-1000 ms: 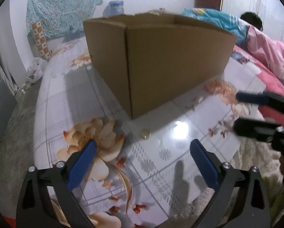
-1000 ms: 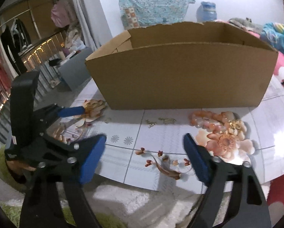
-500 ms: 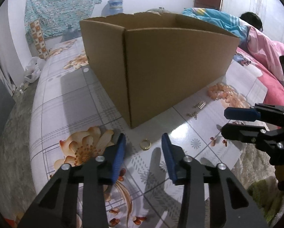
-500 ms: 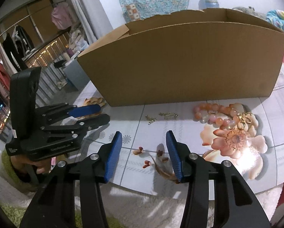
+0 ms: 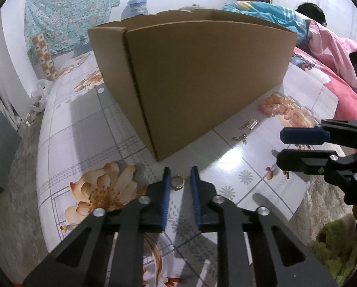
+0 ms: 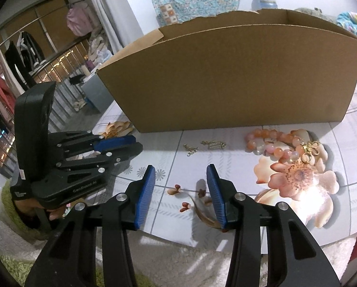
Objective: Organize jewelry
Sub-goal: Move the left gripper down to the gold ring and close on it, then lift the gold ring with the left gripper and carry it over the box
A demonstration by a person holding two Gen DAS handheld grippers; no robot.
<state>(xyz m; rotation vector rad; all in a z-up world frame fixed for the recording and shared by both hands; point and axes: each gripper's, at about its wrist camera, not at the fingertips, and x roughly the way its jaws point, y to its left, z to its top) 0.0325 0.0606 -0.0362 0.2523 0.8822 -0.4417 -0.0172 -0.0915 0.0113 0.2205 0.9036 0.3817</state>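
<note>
Jewelry lies on the table (image 5: 87, 129) before the box (image 5: 202, 76), and the left gripper (image 5: 180, 175) is closing around the ring (image 5: 177, 182) to lift it, while the right gripper (image 6: 180, 174), half-open and narrowing, holds nothing near the beads (image 6: 271, 143).

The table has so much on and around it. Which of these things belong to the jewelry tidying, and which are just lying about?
Part of the job:
- gold ring, between the closing left gripper pads
- bead bracelet
- two small chain pieces
- cardboard box, likely the container
- right gripper, closing on nothing

Just lying about:
- water jug
- patterned cloth
- hanging clothes
- pink bedding
</note>
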